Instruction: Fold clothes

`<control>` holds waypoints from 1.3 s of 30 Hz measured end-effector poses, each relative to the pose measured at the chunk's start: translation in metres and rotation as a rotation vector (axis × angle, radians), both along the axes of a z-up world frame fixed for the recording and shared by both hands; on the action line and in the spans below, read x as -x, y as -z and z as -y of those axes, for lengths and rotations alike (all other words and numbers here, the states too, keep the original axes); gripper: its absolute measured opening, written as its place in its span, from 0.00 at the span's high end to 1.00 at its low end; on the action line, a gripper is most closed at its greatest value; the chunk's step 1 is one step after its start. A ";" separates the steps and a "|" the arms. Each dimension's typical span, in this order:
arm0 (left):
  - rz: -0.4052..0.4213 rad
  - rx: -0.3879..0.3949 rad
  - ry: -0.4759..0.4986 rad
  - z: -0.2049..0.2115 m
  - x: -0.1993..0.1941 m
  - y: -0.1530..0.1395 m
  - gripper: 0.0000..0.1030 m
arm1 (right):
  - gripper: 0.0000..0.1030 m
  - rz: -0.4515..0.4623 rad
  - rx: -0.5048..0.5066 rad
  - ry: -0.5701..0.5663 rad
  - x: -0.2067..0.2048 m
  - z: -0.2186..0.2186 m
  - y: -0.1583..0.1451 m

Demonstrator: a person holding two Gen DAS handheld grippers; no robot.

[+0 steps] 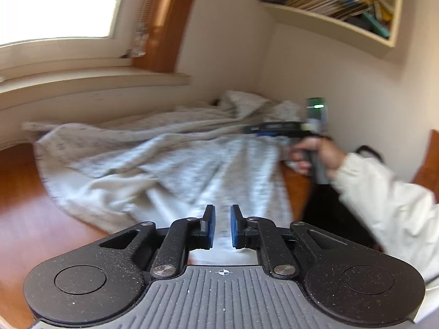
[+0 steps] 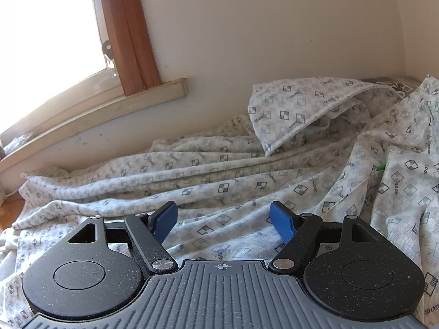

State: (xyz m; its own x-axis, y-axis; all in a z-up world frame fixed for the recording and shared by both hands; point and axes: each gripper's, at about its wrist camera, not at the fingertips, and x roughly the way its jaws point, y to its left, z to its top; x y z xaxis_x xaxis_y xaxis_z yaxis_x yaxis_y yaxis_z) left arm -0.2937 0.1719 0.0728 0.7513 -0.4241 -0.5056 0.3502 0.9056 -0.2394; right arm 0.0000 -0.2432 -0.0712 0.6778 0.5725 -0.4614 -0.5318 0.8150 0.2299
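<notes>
A crumpled white garment with a grey checked print (image 2: 247, 170) lies spread on a wooden table, bunched against the wall; it also shows blurred in the left wrist view (image 1: 170, 164). My left gripper (image 1: 222, 219) hovers above the garment's near edge, its blue pads a narrow gap apart with nothing between them. My right gripper (image 2: 223, 216) is wide open and empty, low over the middle of the cloth. In the left wrist view the right gripper (image 1: 263, 130) is over the garment's far right part, held by a hand in a white sleeve.
The wooden table (image 1: 24, 219) shows bare at the left. A window sill (image 1: 96, 82) and a wall run behind the cloth. A wall shelf with books (image 1: 337, 2) hangs above right. A dark item (image 2: 395, 85) peeks from behind the cloth.
</notes>
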 end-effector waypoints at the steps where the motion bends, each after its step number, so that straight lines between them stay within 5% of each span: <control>1: -0.006 -0.012 -0.018 -0.005 -0.003 0.003 0.89 | 0.28 0.000 0.000 0.000 0.000 0.000 0.000; 11: -0.017 -0.154 -0.208 -0.047 -0.037 0.022 0.89 | 0.28 0.001 -0.003 -0.001 0.000 0.001 0.001; 17: -0.034 -0.162 -0.238 -0.059 -0.067 0.028 0.89 | 0.28 0.001 -0.005 -0.002 0.000 0.001 0.001; 23: -0.050 -0.325 -0.198 -0.052 -0.077 0.036 0.91 | 0.28 0.003 -0.010 -0.003 0.001 0.002 0.000; 26: -0.037 -0.482 -0.272 -0.068 -0.088 0.038 0.93 | 0.28 0.002 -0.012 -0.006 0.001 0.002 0.000; 31: -0.077 -0.521 -0.343 -0.090 -0.103 0.033 0.95 | 0.28 0.005 -0.007 -0.006 -0.001 0.003 0.000; 33: -0.061 -0.469 -0.353 -0.093 -0.097 0.029 0.94 | 0.28 0.011 0.002 -0.008 0.000 0.002 0.000; 39: -0.019 -0.347 -0.203 -0.050 -0.073 0.022 0.84 | 0.28 0.015 0.007 -0.011 0.000 0.003 0.000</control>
